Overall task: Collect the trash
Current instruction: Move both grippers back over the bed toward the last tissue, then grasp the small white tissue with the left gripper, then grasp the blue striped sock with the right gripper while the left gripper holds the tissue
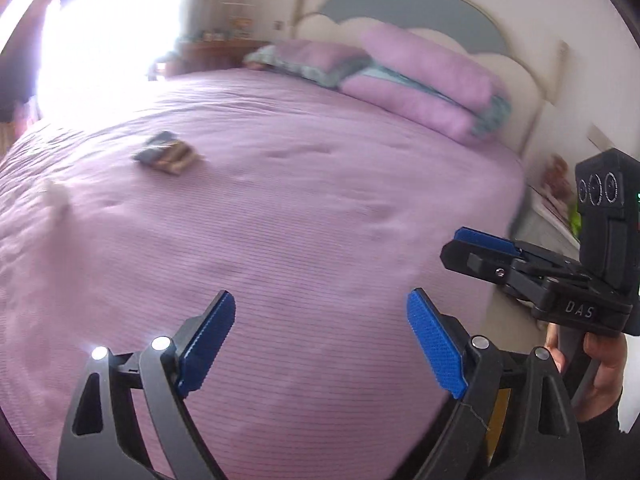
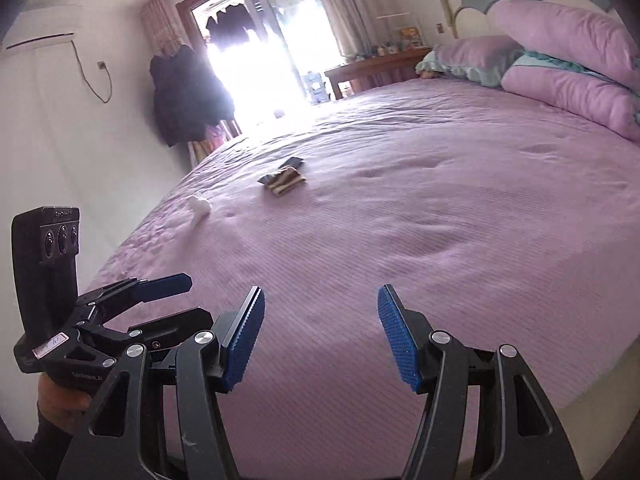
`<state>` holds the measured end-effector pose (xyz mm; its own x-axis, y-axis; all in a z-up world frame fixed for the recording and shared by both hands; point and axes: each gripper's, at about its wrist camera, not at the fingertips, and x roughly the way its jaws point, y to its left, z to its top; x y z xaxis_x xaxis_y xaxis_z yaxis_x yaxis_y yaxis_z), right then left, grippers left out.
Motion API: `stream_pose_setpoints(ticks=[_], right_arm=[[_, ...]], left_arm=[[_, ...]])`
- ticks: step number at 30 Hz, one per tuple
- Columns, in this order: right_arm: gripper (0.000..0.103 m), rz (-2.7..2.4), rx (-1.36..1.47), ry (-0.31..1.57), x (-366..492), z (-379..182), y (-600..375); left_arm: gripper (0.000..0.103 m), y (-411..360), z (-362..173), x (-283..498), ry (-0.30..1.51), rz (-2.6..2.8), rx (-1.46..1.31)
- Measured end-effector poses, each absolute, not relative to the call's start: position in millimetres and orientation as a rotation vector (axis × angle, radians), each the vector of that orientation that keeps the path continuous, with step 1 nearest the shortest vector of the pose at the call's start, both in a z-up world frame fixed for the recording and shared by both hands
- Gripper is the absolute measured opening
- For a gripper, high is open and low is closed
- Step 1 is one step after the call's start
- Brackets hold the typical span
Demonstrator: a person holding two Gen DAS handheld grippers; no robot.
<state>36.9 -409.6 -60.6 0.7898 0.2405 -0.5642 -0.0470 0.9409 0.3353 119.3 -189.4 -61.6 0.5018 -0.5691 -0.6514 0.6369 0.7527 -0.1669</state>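
My left tongs [image 1: 320, 344] apart | my right tongs [image 2: 320, 336] apart | snack wrapper [image 2: 283, 179] and crumpled tissue [image 2: 199, 205] ahead-left on bed [image 2: 440, 220]

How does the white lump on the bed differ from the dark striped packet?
The white crumpled wad is pale, rounded and smaller; the striped wrapper is dark with brown stripes, flat and wider. The wad lies nearer the bed's edge, the wrapper further in. Both rest untouched on the purple bedspread.

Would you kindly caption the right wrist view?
Open right gripper over a purple bed, facing a wrapper and crumpled tissue.
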Motion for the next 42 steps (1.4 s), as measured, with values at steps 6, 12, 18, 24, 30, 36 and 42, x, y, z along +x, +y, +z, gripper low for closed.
stream_pose_setpoints(ticks=[6, 12, 18, 24, 30, 36, 42], right_arm=[[0.077, 0.260, 0.300, 0.652, 98.6, -49.2, -362.4], [0.081, 0.270, 0.254, 0.669, 165.3, -46.5, -335.9], [0.081, 0.291, 0.214, 0.708, 228.9, -57.0, -316.2], [0.081, 0.309, 0.197, 0.720, 262.2, -67.4, -308.9], [0.081, 0.287, 0.170, 0.756, 291.4, -78.2, -308.7], [0.081, 0.290, 0.145, 0.797, 316.4, -86.6, -303.1], [0.080, 0.268, 0.142, 0.835, 345.0, -95.6, -302.9]], left_arm=[[0.092, -130.7, -55.3, 180.6, 0.736, -0.493, -0.041], [0.092, -84.6, -60.9, 253.1, 0.762, -0.322, -0.104], [0.092, -55.8, -74.3, 314.9, 0.812, -0.254, -0.144], [0.092, -61.9, -92.4, 367.3, 0.855, -0.234, -0.095], [0.083, -47.1, -107.8, 418.9, 0.880, -0.206, -0.152], [0.031, -34.6, -109.8, 431.5, 0.886, -0.192, -0.173], [0.027, -30.9, -100.4, 413.9, 0.863, -0.270, -0.202]])
